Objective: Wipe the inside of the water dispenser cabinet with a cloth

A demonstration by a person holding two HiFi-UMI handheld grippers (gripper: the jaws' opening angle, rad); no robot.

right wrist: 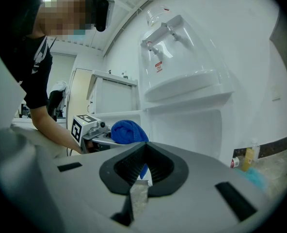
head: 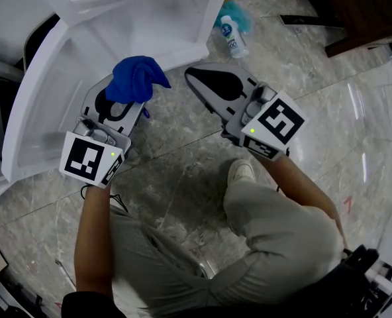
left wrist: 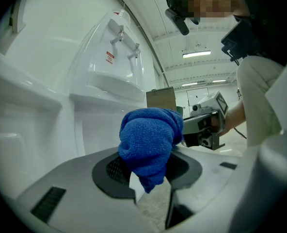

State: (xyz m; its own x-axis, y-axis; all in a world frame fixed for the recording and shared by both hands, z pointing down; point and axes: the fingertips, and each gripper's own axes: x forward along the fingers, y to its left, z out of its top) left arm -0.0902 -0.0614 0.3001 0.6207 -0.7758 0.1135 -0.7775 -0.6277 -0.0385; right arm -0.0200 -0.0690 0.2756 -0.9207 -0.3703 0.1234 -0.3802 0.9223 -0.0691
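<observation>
– So, where is the cloth (head: 138, 78) at this point?

– Bunched up in the left claw (head: 131, 98), which is clamped on it near the tips. Most of the blue wad bulges above and ahead of the jaws, with one corner hanging down between them.

– And the right claw (head: 191, 75)?

– Clenched on nothing, jaws together. It hovers just to the right of the left one, pointing much the same way, toward the cabinet (head: 149, 25).

– Which way does the cabinet lie from the cloth, then?

– Straight ahead. Its door (head: 37, 111) stands swung open on the left, and the white hollow opens directly beyond the wad. From above the cloth overlaps the cabinet's front lip, but the right gripper view shows it in front of the opening, so I judge it is not yet on any inner wall.

– So which hand does the work?

– The left, plainly: it carries the cloth and sits squarely before the opening, while the right claw is off by the right-hand edge. I'd say the next move is a push forward into the hollow until the wad presses a wall.

– Anything in the way?

– A bottle (head: 234, 36) sits on the floor (head: 183, 171) to the right of the cabinet, beyond the right claw and not touching it. The door is closer; the left claw's body sits just beside it.
</observation>
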